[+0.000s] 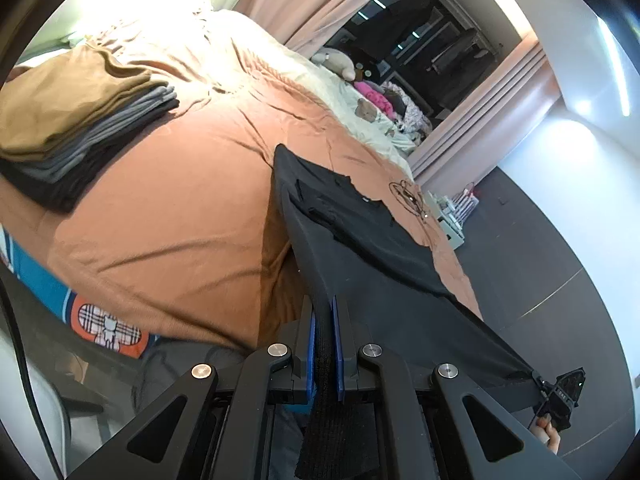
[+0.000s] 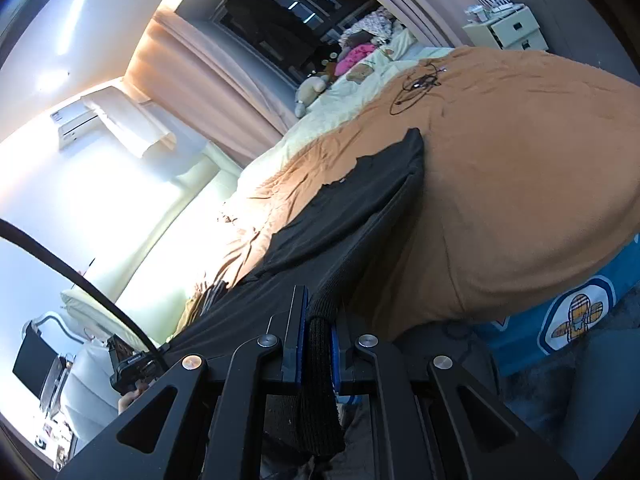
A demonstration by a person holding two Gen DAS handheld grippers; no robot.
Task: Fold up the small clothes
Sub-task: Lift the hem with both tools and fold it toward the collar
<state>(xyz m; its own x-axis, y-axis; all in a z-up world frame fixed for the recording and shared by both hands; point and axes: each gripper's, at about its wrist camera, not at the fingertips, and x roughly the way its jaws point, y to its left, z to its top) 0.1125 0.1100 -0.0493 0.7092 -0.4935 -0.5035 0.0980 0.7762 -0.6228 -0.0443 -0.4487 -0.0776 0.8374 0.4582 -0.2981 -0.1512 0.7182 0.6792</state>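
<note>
While black garment (image 1: 360, 240) spans bed (image 1: 168, 208), 2 grippers, left (image 1: 325, 320) and right (image 2: 318, 312), clamp its ribbed hem.

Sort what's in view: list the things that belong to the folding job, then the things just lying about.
Job:
- black knit garment, stretched over the orange bedspread, hem clamped in both grippers
- left gripper
- right gripper
- stack of folded brown, grey and black clothes

Lying about:
- tangled black cable
- beige plush toy
- pink cloth heap
- cream drawer unit

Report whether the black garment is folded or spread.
Spread: the black garment stretches taut between left gripper and right gripper, far end on the bed.
</note>
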